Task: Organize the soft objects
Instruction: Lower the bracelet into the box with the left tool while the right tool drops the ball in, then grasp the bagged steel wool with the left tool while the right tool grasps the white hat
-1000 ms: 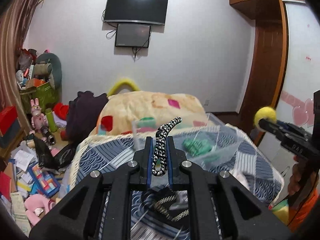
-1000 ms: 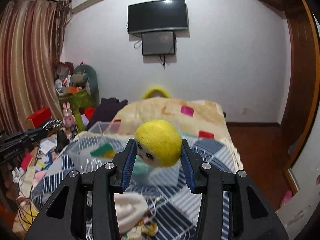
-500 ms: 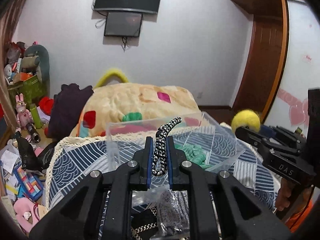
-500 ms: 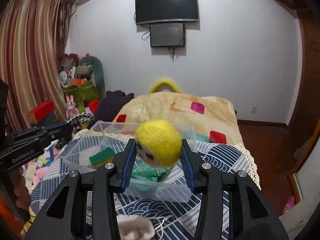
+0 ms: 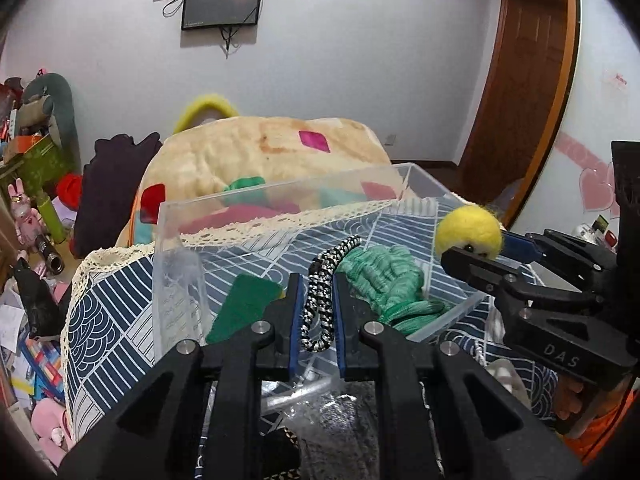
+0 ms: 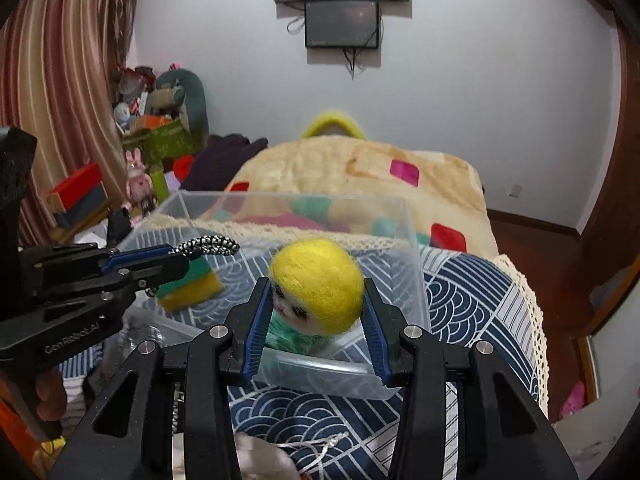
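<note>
My left gripper [image 5: 316, 280] is shut on a black-and-white braided cord [image 5: 320, 300] and holds it over the near edge of a clear plastic bin [image 5: 280, 208]; both show at the left of the right wrist view [image 6: 208, 246]. My right gripper [image 6: 316, 284] is shut on a yellow felt doll head [image 6: 320, 284] above the bin's near rim [image 6: 320, 372]; it shows at the right of the left wrist view [image 5: 470, 232]. Inside the bin lie a green knitted piece [image 5: 384, 280] and a green-and-yellow sponge [image 6: 192, 286].
The bin stands on a blue patterned bedspread [image 6: 460, 300] with a lace edge. A beige blanket [image 6: 360, 172] is heaped behind it. Toys and boxes [image 6: 152, 128] crowd the left side by the curtain. A white soft item [image 6: 260, 460] lies near the front.
Both grippers have moved forward and down toward the bin, and now hold the cord and the doll head over its near part. Both stay shut on their objects.
</note>
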